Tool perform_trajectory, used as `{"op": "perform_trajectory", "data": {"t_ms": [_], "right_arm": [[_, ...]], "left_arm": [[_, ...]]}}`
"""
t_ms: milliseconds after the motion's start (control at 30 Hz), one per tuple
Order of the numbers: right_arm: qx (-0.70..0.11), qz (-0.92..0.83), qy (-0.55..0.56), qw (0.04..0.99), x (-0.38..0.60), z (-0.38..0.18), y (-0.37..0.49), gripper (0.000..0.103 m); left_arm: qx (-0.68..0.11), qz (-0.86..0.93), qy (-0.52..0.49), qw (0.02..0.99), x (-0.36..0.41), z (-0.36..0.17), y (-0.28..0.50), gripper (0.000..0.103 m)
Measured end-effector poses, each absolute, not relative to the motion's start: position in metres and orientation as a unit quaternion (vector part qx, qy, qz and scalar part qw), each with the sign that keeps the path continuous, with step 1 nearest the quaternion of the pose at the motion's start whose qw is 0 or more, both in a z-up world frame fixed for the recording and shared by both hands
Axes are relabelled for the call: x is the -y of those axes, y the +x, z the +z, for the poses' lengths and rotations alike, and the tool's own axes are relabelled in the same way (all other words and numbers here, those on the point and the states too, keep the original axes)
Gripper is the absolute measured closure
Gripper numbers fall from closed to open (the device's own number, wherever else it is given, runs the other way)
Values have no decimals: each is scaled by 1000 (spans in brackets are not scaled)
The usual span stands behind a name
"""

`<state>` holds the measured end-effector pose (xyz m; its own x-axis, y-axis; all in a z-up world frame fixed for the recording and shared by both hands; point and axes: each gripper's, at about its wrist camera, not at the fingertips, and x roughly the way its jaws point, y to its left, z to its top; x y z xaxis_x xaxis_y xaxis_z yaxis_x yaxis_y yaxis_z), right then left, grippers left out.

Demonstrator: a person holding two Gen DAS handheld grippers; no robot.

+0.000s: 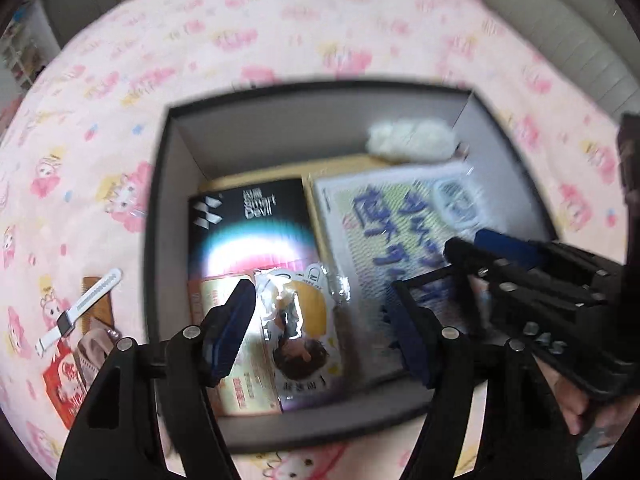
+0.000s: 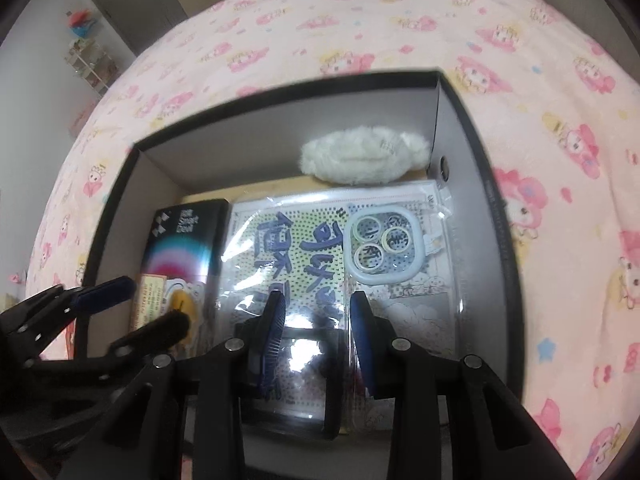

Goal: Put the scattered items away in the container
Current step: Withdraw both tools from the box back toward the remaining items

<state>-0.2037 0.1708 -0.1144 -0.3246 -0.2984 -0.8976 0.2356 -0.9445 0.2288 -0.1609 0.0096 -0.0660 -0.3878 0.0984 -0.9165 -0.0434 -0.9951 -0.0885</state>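
Observation:
A black box (image 1: 160, 208) (image 2: 496, 208) with grey walls sits on the pink bedsheet. Inside lie a black Smart Devil carton (image 1: 248, 220) (image 2: 184, 240), a clear printed pouch (image 1: 380, 216) (image 2: 304, 248), a white fluffy item (image 1: 408, 140) (image 2: 360, 156) and a shiny sticker packet (image 1: 304, 320). My left gripper (image 1: 320, 340) (image 2: 136, 312) hangs open above the sticker packet, with nothing between its fingers. My right gripper (image 2: 320, 336) (image 1: 476, 252) is over the pouch, shut on a black-framed glossy panel (image 2: 304, 360) (image 1: 404, 312).
Outside the box on its left lie a white smartwatch (image 1: 76, 312), a wooden comb (image 1: 98, 304), a red packet (image 1: 64, 384) and a pinkish item (image 1: 94, 348). A hand (image 1: 568, 404) shows at lower right. Shelves (image 2: 88, 60) and a door (image 2: 132, 4) stand beyond the bed.

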Motion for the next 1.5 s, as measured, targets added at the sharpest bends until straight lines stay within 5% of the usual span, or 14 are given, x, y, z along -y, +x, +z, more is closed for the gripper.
{"op": "perform_trajectory", "data": {"t_ms": [133,200,733,1300,1500], "right_arm": [[-26,-849,509,140,-173,-87,-171,73],[-12,-859,493,139,-181,-76,-148,66],[-17,-868,453,205,-150,-33,-46,62],[-89,-778,503,365,44,-74,-9,62],[-99,-765,548,324,68,-118,-28,62]], "left_arm": [[48,855,-513,52,-9,-41,-119,29],[52,866,-492,68,-19,-42,-104,26],[51,883,-461,73,7,-22,-6,27],[187,854,-482,-55,188,-60,71,32],[281,814,-503,-70,231,-101,39,32]]}}
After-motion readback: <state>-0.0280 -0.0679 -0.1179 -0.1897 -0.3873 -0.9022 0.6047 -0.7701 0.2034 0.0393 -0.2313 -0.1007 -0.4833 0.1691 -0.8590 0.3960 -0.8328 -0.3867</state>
